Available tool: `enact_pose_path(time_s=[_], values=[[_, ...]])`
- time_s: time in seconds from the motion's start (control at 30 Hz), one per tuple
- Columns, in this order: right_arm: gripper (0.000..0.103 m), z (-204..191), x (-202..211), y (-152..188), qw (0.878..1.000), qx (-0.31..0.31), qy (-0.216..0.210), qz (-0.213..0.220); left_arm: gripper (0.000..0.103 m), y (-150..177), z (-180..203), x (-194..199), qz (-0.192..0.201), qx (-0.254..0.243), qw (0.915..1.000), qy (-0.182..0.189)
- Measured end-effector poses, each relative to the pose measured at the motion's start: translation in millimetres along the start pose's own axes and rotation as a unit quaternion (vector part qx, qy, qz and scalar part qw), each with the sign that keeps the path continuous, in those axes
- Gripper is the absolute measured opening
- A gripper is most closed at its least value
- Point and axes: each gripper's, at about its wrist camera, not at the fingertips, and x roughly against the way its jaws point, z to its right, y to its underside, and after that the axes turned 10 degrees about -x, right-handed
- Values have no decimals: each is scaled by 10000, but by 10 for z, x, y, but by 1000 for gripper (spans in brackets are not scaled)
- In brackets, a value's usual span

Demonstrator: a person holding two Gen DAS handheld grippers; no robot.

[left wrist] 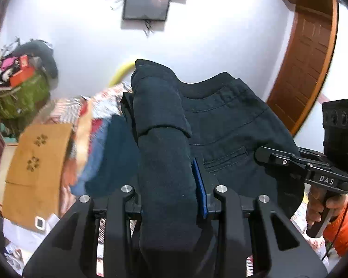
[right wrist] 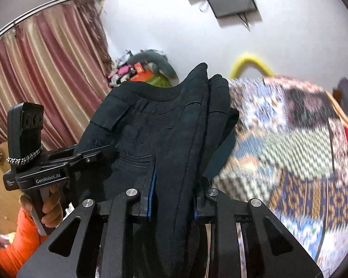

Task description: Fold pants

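Left wrist view: dark pants (left wrist: 220, 120) hang bunched, pinched by left gripper (left wrist: 171, 199) and right gripper (right wrist: 171, 199).

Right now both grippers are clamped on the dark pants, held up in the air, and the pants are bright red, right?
Not quite: the pants are dark navy, not red, as the left wrist view shows. The left gripper and right gripper are both clamped on them, held up in the air.

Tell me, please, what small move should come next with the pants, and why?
Probably lower both tongs together toward the patterned bedspread. The dark pants hang in the air, gripped by the left tongs and the right tongs, so they cannot yet be folded flat.
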Motion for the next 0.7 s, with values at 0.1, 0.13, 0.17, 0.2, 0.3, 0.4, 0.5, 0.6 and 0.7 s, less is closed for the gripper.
enact_pose_path(time_s=[0.1,0.13,0.17,0.2,0.3,0.4,0.5,0.6,0.7], values=[[21,-91,-218,-147,9999,118,-11,90,33,-82,-265,-99,46,116,9999,-110],[21,-117,-300,-180,9998,145,2,98,33,-105,-383,-184,32,181,9998,-124],[21,-121,-407,-221,9998,169,25,90,33,-101,-462,-251,12,228,9997,-129],[21,-109,-476,-246,9998,188,44,78,33,-110,-547,-337,-18,268,9996,-133],[21,-86,-775,-316,9996,233,147,-7,33,-82,-852,-649,-122,392,9990,-184],[21,-9,-1096,-358,9993,251,253,-141,33,-12,-1065,-940,-238,475,9983,-234],[21,87,-1456,-391,9985,230,398,-293,32,68,-1248,-1328,-440,522,9972,-304],[21,253,-1792,-352,9972,171,572,-457,33,162,-1387,-1750,-646,589,9955,-358],[21,439,-2108,-299,9948,62,760,-670,32,283,-1466,-2117,-801,610,9940,-419]])
